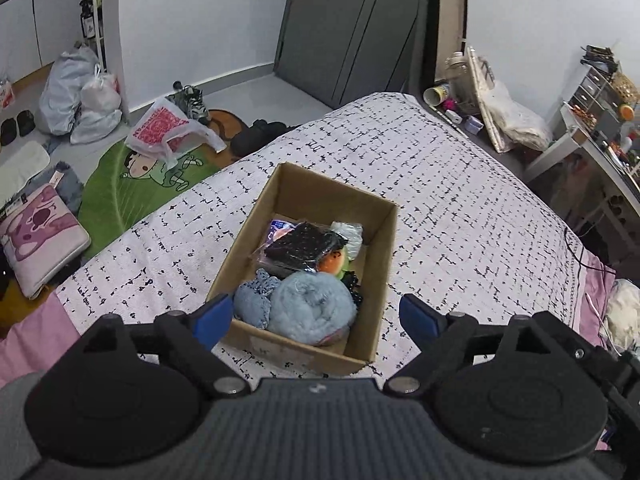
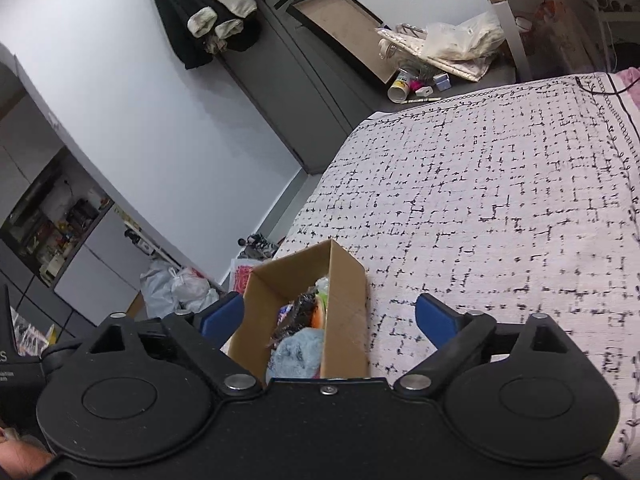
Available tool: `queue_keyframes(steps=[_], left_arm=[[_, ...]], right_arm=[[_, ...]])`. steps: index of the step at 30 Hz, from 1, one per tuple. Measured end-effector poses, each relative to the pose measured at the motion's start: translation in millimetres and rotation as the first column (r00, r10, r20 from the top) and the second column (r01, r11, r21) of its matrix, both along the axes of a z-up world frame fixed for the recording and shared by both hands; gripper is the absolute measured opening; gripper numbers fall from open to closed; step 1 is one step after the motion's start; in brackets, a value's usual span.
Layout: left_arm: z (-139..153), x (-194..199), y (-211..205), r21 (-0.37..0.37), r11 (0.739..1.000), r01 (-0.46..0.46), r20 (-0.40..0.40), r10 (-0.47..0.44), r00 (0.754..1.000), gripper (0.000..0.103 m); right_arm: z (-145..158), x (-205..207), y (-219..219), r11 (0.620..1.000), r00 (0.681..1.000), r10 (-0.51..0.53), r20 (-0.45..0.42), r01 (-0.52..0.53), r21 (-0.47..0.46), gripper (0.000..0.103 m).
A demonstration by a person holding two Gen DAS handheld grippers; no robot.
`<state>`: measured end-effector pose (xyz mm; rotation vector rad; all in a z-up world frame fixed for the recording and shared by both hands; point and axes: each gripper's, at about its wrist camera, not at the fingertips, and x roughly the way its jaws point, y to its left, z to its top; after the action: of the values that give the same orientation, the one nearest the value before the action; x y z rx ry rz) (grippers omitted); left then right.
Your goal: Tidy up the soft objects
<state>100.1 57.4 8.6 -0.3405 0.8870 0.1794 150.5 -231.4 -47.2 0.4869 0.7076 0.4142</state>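
Observation:
An open cardboard box sits on the patterned bedspread. Inside lie a rolled light-blue towel, a blue crocheted cloth, a black dotted packet, an orange-and-green plush and a pale bundle. My left gripper is open and empty, above the box's near end. My right gripper is open and empty, straddling the same box from its near end; the towel shows inside.
The bed's edge drops to a floor with a green rug, plastic bags, shoes and a pink cushion. A cluttered bedside ledge and desk stand to the right. A grey wardrobe is behind.

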Motion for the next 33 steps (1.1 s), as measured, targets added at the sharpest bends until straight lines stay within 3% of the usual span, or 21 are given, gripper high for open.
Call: queue_keyframes(steps=[12,33], left_arm=[[31,-35,-5,0.052,0.997,0.053,0.072,-0.056,0.996,0.096],[50,-91,4,0.124,0.985,0.122,0.126,-0.138,0.982,0.102]], right_arm=[[33,-26,-26,0.998,0.999,0.007,0.053,-0.004,-0.060,0.103],[61,-76,-3,0.967,0.995,0.088,0.038,-0.076,-0.243,0.103]])
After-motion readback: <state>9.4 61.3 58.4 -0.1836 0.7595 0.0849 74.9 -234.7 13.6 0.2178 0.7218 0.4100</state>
